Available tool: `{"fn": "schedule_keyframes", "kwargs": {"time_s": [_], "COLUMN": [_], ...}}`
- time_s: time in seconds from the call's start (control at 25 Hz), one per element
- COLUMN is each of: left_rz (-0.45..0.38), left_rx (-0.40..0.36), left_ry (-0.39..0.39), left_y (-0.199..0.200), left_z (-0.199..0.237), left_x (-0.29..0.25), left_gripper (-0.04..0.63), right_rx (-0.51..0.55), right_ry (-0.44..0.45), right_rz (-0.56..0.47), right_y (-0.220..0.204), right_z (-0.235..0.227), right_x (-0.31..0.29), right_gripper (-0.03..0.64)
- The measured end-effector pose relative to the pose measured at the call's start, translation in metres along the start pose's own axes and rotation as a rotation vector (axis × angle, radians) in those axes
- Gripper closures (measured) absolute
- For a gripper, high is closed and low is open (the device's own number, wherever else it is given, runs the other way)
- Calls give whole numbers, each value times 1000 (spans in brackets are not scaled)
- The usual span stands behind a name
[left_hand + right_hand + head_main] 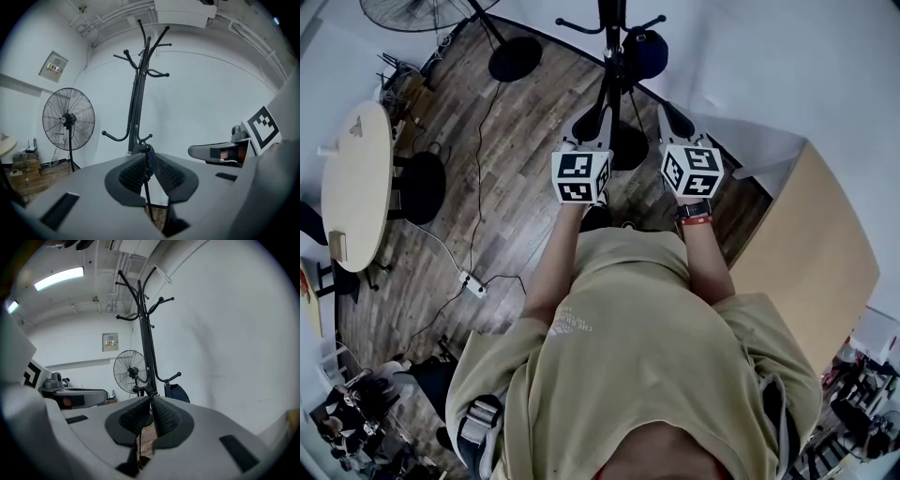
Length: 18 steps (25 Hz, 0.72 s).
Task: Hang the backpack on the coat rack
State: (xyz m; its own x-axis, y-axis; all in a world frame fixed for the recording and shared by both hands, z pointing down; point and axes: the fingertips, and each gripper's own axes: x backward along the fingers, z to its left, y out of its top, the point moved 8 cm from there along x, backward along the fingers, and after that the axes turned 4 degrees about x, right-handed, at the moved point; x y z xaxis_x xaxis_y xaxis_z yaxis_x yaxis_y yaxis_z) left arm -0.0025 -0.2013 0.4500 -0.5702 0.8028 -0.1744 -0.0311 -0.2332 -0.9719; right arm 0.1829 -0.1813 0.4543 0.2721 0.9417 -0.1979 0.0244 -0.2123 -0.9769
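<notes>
The black coat rack (pixel 611 37) stands straight ahead on the wood floor, seen also in the left gripper view (pixel 138 103) and the right gripper view (pixel 146 338). The dark blue backpack (pixel 649 52) hangs on a low hook at the pole's right side (pixel 178 392). My left gripper (pixel 586 127) is held level in front of the rack. Its jaws (pixel 149 157) stand a narrow slit apart, gripping nothing; the pole and a bit of blue show through. My right gripper (pixel 675 120) is beside it, pads (pixel 151 398) meeting at the tips, empty.
A standing fan (pixel 422 11) with a round base (pixel 514 58) is left of the rack (pixel 68 118). A round table (pixel 356 183) and a black chair (pixel 422 186) stand at the left, a wooden cabinet (pixel 811 244) at the right. A power strip (pixel 472 283) and cables lie on the floor.
</notes>
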Motion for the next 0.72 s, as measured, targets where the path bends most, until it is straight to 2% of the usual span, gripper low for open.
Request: {"fn": "schedule_keyframes", "kwargs": {"time_s": [0.48, 0.72], "left_rz": [-102, -103], "left_rx": [24, 29], "left_ry": [18, 30], "left_y": [4, 1], "left_z": [-22, -31], "left_x": [46, 54], "left_gripper": [571, 571], "right_rx": [42, 34], "right_ry": [9, 21], "right_rz": [-67, -66], "right_y": [9, 7], "right_z": [11, 12], "right_x": [48, 59], "right_gripper": [601, 601]}}
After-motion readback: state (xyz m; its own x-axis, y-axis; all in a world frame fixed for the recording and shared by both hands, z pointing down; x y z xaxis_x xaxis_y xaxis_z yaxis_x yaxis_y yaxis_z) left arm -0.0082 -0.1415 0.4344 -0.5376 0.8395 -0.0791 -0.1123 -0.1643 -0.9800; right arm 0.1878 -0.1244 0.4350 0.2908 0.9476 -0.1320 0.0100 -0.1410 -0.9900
